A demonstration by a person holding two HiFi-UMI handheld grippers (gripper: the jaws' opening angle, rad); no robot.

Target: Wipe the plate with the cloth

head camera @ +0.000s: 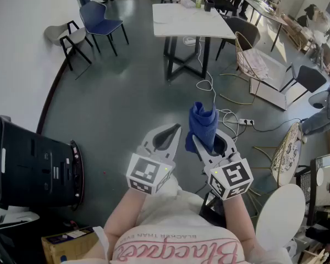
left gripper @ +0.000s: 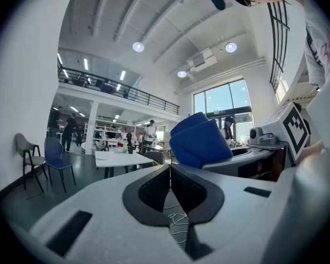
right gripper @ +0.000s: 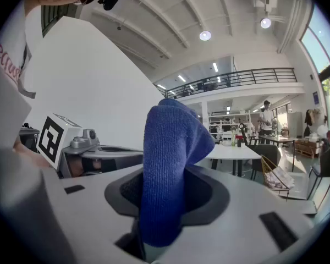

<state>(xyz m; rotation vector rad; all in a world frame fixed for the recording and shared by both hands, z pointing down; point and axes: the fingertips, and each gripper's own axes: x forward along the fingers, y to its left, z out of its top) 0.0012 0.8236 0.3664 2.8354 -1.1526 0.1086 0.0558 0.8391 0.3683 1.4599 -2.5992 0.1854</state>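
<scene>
the right gripper (right gripper: 166, 187) is clenched on a blue microfibre cloth (right gripper: 170, 147): the cloth fills the gap between its jaws and stands up out of them, its top folded over in a rounded lump, with a short end hanging below the pads. the left gripper (left gripper: 170, 167) is clenched with nothing in it, its two jaws pressed together along a thin line. in the head view both grippers are held side by side in front of the person's chest, near each other but apart, each pointing away from the body, so the cloth stays up in the air above the dark grey floor (head camera: 126, 92). under and just beyond the cloth, white cables and a white power strip (head camera: 245, 122) lie on the floor. farther off stands a white rectangular tabletop on black legs (head camera: 190, 20), with a blue chair (head camera: 100, 16) to its left and a gold wire-frame chair (head camera: 252, 59) to its right. a black boxy machine (head camera: 33, 169) sits at the left edge, against the white wall.
</scene>
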